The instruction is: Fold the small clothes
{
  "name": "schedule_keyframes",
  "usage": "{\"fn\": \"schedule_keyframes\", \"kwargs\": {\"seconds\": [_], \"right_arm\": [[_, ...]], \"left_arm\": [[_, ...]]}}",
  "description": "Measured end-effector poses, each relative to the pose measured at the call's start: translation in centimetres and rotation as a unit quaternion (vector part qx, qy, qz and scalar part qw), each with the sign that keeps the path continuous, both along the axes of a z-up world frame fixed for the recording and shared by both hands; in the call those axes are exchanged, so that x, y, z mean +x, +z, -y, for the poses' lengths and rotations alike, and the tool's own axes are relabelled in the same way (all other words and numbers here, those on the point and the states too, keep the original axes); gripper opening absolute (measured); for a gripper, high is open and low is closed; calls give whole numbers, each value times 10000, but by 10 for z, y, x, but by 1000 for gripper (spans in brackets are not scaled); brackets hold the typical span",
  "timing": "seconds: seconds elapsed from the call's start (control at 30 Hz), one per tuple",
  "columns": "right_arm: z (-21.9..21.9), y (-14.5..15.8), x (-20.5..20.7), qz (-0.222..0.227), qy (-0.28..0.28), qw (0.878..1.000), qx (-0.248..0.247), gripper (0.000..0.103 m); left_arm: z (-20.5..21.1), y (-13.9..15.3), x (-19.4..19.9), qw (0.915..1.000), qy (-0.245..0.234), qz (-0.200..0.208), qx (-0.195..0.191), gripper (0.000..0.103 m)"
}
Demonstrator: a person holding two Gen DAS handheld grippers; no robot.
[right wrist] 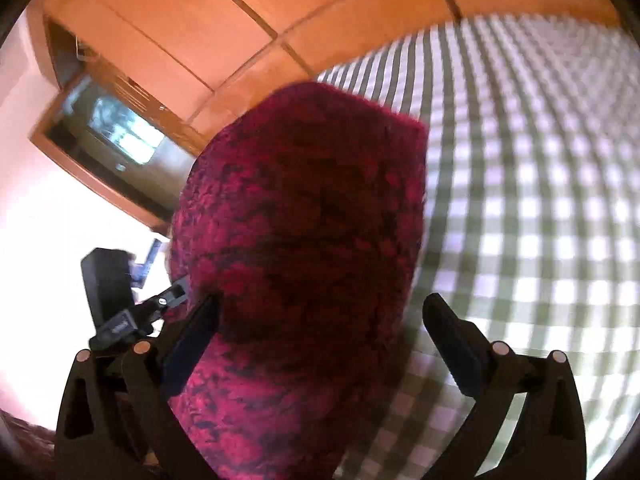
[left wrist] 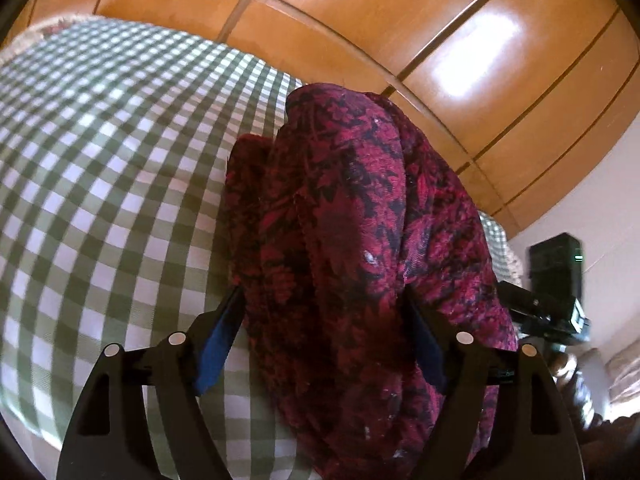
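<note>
A dark red garment with a black leaf print lies bunched on the green-and-white checked cloth. My left gripper is open, its jaws wide apart, with the garment lying between and over them. In the right wrist view the same garment fills the middle, blurred. My right gripper is open too; the garment touches the left finger and stands clear of the right finger. The other gripper shows at the right edge of the left wrist view and at the left of the right wrist view.
A glossy wooden wardrobe stands behind the checked surface. A pale wall and a wood-framed mirror or screen lie to the left in the right wrist view. The checked cloth stretches far to the right.
</note>
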State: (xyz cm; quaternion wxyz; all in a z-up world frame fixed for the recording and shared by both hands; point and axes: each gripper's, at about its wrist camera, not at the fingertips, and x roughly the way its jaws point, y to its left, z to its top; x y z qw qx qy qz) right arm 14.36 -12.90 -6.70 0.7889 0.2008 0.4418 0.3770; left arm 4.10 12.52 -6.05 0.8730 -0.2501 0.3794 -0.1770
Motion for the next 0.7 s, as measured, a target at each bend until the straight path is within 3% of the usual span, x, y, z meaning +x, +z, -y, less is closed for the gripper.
{"fn": "schedule_keyframes", "kwargs": {"seconds": [0.17, 0.27, 0.37, 0.47, 0.7], "right_arm": [[-6, -22, 27, -518, 312, 9966, 558, 101], [-7, -19, 29, -464, 342, 9964, 625, 101], [4, -10, 17, -288, 318, 9968, 670, 88], [26, 3, 11, -67, 154, 9968, 784, 84], [121, 34, -10, 535, -679, 9935, 735, 83]], "left_arm": [[-10, -19, 3, 9962, -241, -84, -829, 78], [-7, -22, 2, 9933, -388, -42, -1087, 77], [6, -20, 3, 9918, -551, -4, -1157, 77], [19, -12, 8, 9869, -715, 37, -1448, 76], [116, 14, 56, 9792, -1741, 59, -1040, 74]]}}
